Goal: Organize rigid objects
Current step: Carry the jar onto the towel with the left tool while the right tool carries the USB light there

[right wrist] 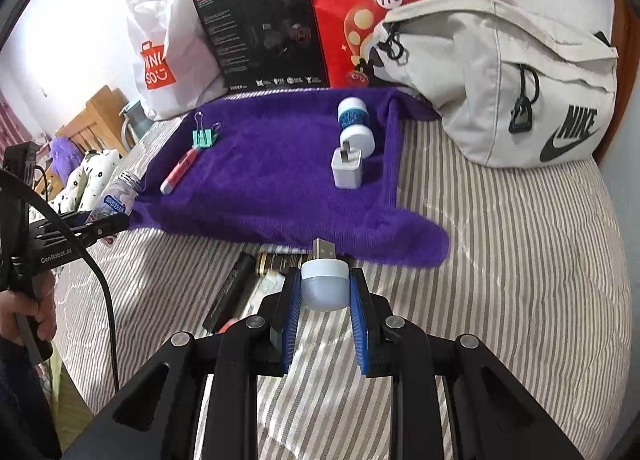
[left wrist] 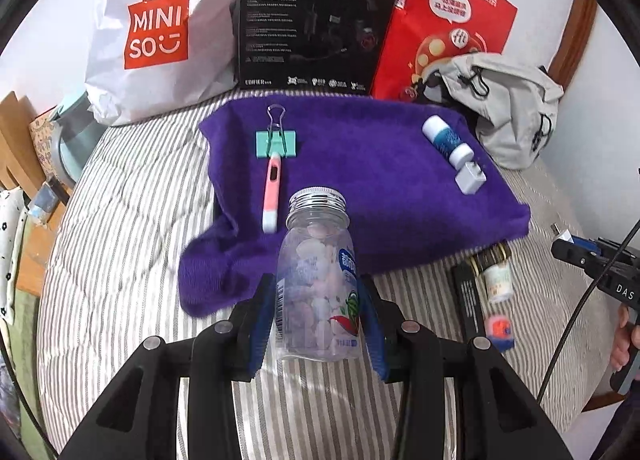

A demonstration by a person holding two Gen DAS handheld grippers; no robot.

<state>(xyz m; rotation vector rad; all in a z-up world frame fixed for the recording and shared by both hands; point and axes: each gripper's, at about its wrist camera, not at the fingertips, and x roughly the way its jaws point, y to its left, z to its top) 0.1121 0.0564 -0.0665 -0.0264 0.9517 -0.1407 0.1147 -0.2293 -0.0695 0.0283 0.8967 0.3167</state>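
Note:
My left gripper (left wrist: 318, 292) is shut on a clear candy jar (left wrist: 316, 276) with a silver threaded neck, held over the near edge of the purple towel (left wrist: 380, 196). On the towel lie a green binder clip (left wrist: 276, 142), a pink thermometer (left wrist: 272, 190), a white-and-blue bottle (left wrist: 446, 140) and a white charger plug (left wrist: 470, 179). My right gripper (right wrist: 324, 280) is shut on a small white USB lamp (right wrist: 323, 284), its plug pointing at the towel (right wrist: 260, 188). From the right wrist the clip (right wrist: 204, 137), thermometer (right wrist: 180, 172), bottle (right wrist: 354, 122) and plug (right wrist: 347, 169) also show.
A white shopping bag (left wrist: 156, 28), black headset box (left wrist: 312, 16), red paper bag (left wrist: 444, 20) and grey backpack (right wrist: 504, 76) line the back of the striped bed (left wrist: 132, 228). Loose items lie near the towel's front edge: a black stick (left wrist: 468, 300) and a small pill bottle (left wrist: 498, 280).

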